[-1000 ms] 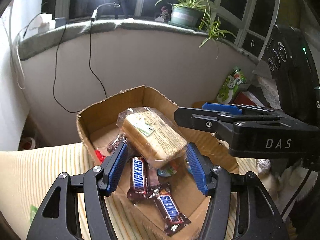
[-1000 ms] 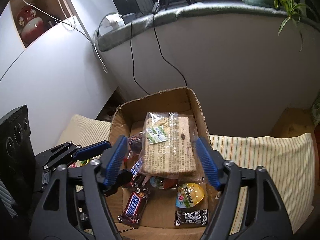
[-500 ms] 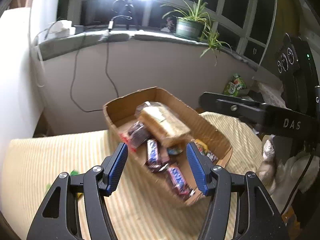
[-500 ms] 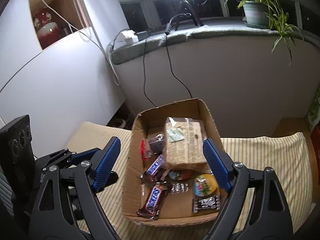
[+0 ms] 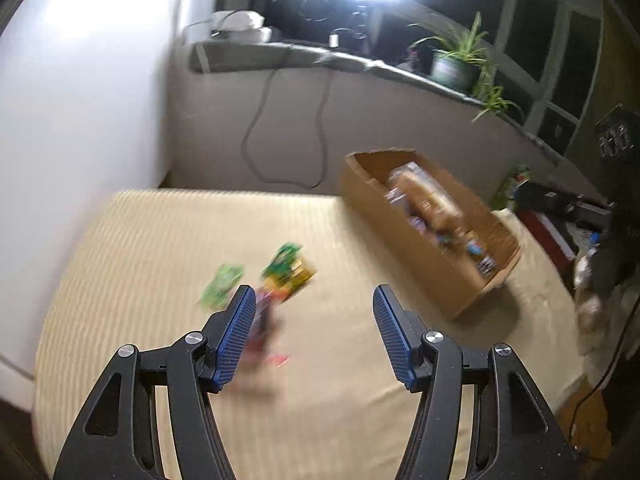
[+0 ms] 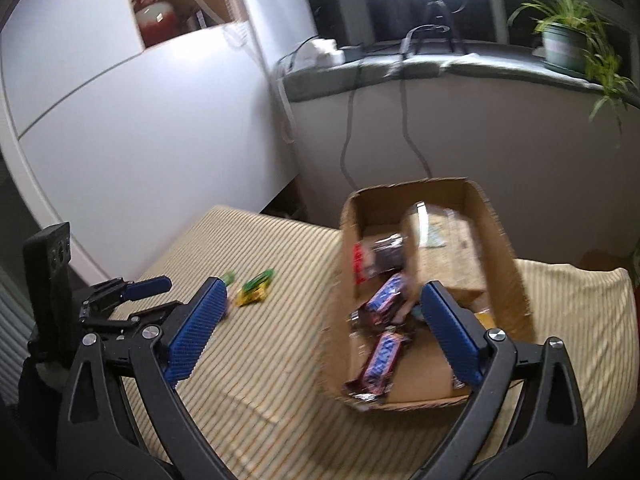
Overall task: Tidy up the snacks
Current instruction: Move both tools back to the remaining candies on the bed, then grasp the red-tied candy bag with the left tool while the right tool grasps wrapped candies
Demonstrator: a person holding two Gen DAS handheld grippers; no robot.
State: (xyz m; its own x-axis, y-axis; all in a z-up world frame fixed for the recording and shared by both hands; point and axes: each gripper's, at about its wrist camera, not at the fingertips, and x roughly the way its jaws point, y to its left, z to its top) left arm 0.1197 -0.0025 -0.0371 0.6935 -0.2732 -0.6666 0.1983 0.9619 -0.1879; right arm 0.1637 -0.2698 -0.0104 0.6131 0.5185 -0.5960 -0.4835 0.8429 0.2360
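Cardboard box (image 6: 516,280) right | striped cloth (image 5: 160,240) bare left | wrappers (image 5: 286,270) between

Box (image 6: 424,360) on mat (image 6: 256,364) w/ bars (image 6: 380,364) inside, loose packets (image 5: 286,272) left of box, maybe three

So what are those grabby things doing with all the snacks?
A person holds two grabbers and is tidying snacks into a cardboard box. The box already has chocolate bars and a wrapped sandwich inside. Both the left gripper and right gripper are open and empty. Some green packets lie loose on the striped cushion.
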